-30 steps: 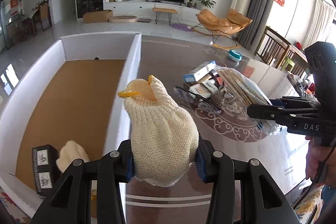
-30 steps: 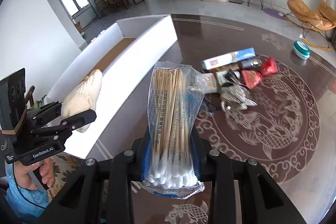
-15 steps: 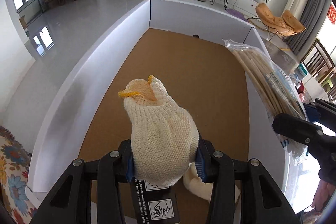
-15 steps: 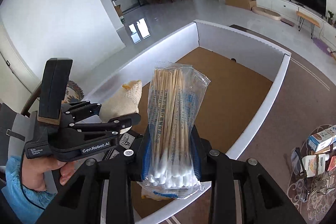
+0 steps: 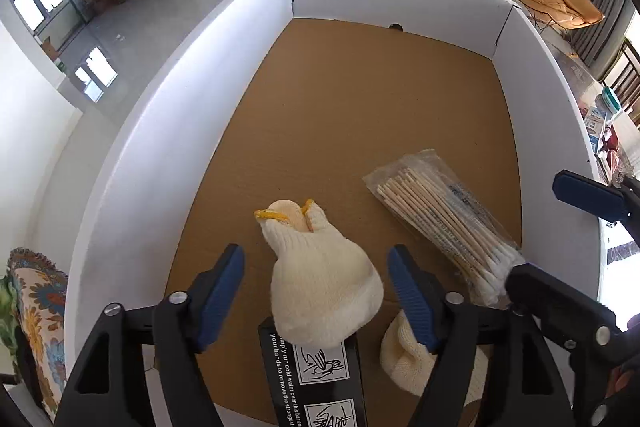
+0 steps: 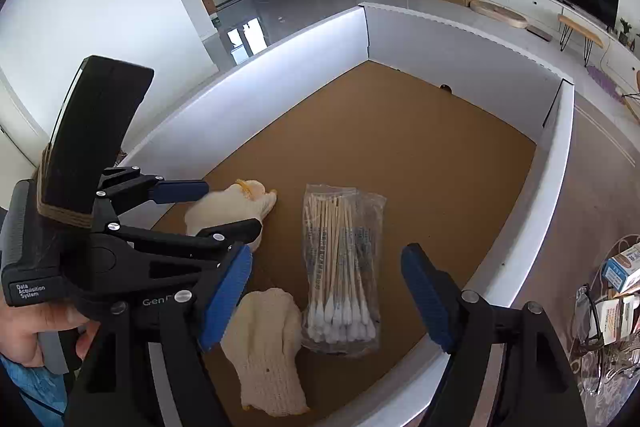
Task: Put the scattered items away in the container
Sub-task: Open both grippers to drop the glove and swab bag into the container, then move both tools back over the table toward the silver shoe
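Landmark: the container (image 5: 168, 131), a white-walled box with a brown cardboard floor, on the table (image 6: 592, 171).

Left gripper (image 5: 316, 291): jaws opening, pads clear of the knit glove (image 5: 324, 287), which they pinched a second ago. The glove now lies on the container floor near the near wall, its rounded end propped on a black carton (image 5: 320, 375). A second glove (image 6: 268, 343) lies on the floor just beside it.

Right gripper (image 6: 328, 303): jaws opening, nothing pressed between them. The cotton-swab packet (image 6: 340, 267), clamped a second ago, lies flat on the container floor, right of the gloves and short of the right wall.

Change: both hands have come from over the table to above the container and released there. Both items count as stowed.

Outside the container's right wall: small boxes (image 6: 624, 267), glasses (image 6: 588, 315) and packets remain on the table. Judgement: task partly done; next is a return trip for those.
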### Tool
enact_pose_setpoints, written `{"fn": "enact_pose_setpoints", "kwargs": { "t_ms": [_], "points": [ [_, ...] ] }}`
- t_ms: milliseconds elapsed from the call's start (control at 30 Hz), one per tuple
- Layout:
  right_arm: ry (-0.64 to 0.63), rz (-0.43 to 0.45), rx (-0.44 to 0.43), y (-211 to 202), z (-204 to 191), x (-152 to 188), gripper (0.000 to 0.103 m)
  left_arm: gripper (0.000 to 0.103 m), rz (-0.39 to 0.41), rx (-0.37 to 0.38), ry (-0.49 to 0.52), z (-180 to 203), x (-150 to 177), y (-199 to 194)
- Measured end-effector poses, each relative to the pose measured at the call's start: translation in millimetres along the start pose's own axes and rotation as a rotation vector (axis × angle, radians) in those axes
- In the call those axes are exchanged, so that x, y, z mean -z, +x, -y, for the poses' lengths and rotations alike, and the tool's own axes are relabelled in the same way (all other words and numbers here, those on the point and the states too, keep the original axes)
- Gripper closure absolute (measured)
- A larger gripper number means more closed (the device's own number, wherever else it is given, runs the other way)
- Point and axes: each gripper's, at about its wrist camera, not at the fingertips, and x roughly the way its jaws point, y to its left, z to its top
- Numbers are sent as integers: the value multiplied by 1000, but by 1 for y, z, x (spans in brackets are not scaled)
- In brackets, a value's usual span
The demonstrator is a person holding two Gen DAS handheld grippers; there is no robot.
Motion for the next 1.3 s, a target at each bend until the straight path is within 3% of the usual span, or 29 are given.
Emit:
{"fn": "enact_pose_setpoints", "kwargs": {
  "t_ms": [133, 233, 400, 500, 533, 633, 733, 867, 1033, 1300],
  "points": [
    [-7, 111, 60, -42, 19, 18, 12, 23, 109, -76, 14, 1, 5, -20],
    [-8, 201, 142, -81, 39, 54, 2, 23, 199, -79, 37, 18, 17, -47],
    [124, 234, 270, -129, 102, 133, 2, 21, 344, 25, 90, 70, 39, -102],
    [201, 216, 359, -158, 145, 187, 2, 6, 401, 129, 130, 113, 64, -129],
    [216, 205, 392, -163, 158, 202, 2, 1, 404, 169, 146, 129, 72, -131],
    [263, 166, 480, -181, 198, 249, 2, 0, 358, 255, 202, 183, 95, -123],
    [333, 144, 532, -200, 232, 287, 2, 0, 276, 266, 246, 237, 106, -88],
    [398, 120, 588, -216, 261, 313, 2, 0, 203, 273, 279, 298, 116, -43],
    [459, 121, 598, -223, 287, 333, 2, 0, 196, 271, 283, 342, 111, -21],
    [603, 158, 555, -232, 309, 347, 2, 0, 201, 244, 328, 377, 86, 1]
  ]
}}
